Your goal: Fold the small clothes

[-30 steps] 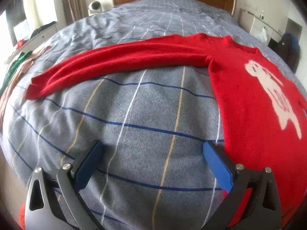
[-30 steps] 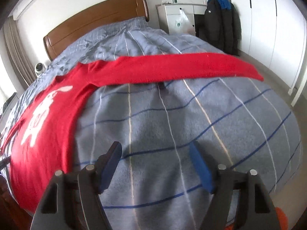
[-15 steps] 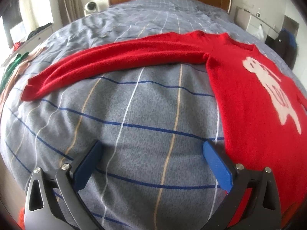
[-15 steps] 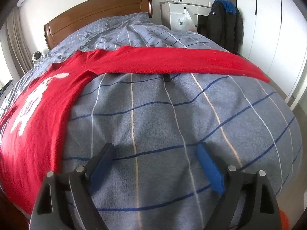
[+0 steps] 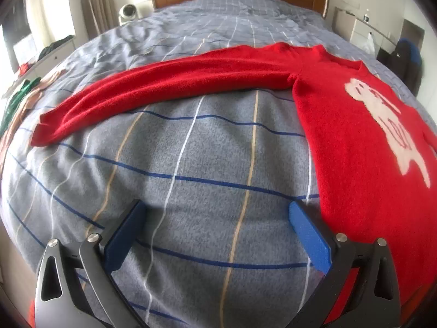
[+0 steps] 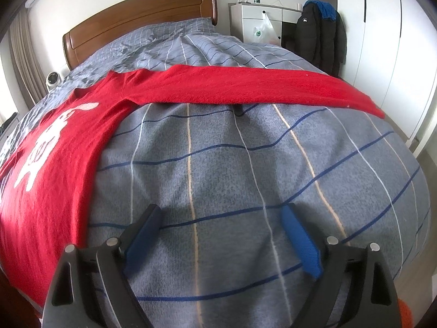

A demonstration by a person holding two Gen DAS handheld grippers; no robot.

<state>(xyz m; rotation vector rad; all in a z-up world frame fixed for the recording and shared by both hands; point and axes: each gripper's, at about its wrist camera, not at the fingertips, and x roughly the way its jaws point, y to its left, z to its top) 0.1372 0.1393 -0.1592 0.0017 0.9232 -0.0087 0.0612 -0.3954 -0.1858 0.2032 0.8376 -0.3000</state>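
Observation:
A red sweater (image 5: 355,142) with a white animal print lies flat on the bed, face up. Its one sleeve (image 5: 169,87) stretches out to the left in the left wrist view. Its other sleeve (image 6: 262,87) stretches out to the right in the right wrist view, where the body (image 6: 49,164) lies at the left. My left gripper (image 5: 215,235) is open and empty above the blanket, just left of the sweater's side edge. My right gripper (image 6: 218,232) is open and empty above the blanket, right of the sweater's other side edge.
The bed has a grey blanket (image 5: 191,164) with blue, white and tan lines and a wooden headboard (image 6: 142,24). Loose clothes (image 5: 19,101) lie at the bed's left edge. A white cabinet (image 6: 256,19), hanging dark coats (image 6: 319,32) and a white wardrobe (image 6: 382,41) stand to the right.
Both grippers have shifted slightly over the bed, so the sweater sits a little lower and nearer in both views. Both stay open and empty. The sweater has not moved.

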